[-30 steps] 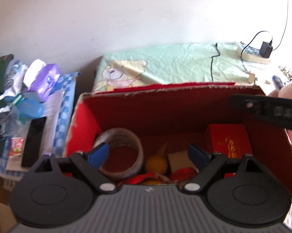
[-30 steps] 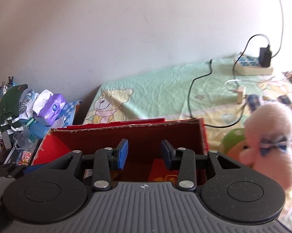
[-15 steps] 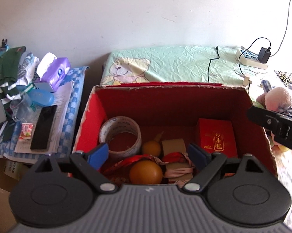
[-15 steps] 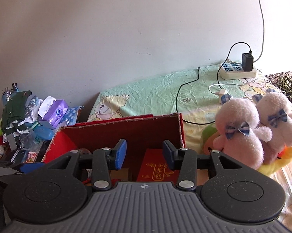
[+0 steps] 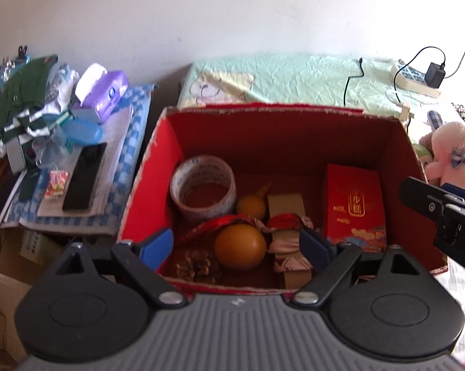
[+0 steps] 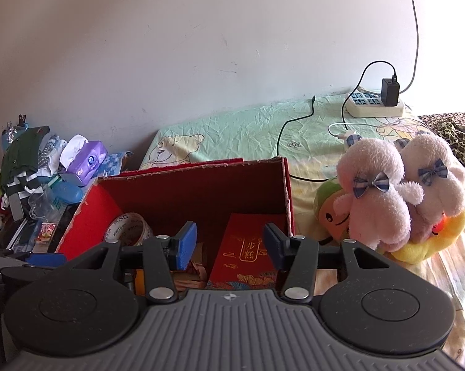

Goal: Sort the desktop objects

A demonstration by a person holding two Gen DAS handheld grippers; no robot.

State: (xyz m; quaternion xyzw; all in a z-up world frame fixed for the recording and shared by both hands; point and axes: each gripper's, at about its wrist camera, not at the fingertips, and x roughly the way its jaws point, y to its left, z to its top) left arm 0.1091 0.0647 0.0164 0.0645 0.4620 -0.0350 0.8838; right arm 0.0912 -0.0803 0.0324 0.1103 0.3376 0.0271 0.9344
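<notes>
1. Left hand-held gripper [image 5: 237,242] hung over the near edge of the red cardboard box [image 5: 146,185] with its blue pads wide apart, holding nothing and touching nothing that I could see.
2. Right hand-held gripper [image 6: 229,244] was also spread, less widely, and empty, poised above the box's right end; in the left wrist view its black body showed just past the box's right wall.
3. Nearest inside the box lay a pinecone [image 5: 197,266], which I judged light, brittle and best pinched gently across its scales.
4. Beside it sat an orange ball [image 5: 240,245], smooth and round, so I expected it to roll or slip unless taken squarely across its middle.
5. A red ribbon [image 5: 223,224] with a soft patterned cloth trailed over a small cardboard carton; limp stuff, easy to snag.
6. At the box's right stood a red gift packet [image 6: 248,252], stiff and flat-sided, which I judged the safest grip, across its narrow faces.
7. Farther back rested a roll of clear tape [image 5: 203,187], rigid, and graspable through its wall.
8. Beyond the box, pink plush toys [image 6: 374,188] lay on the bed: soft, light, forgiving anywhere.
</notes>
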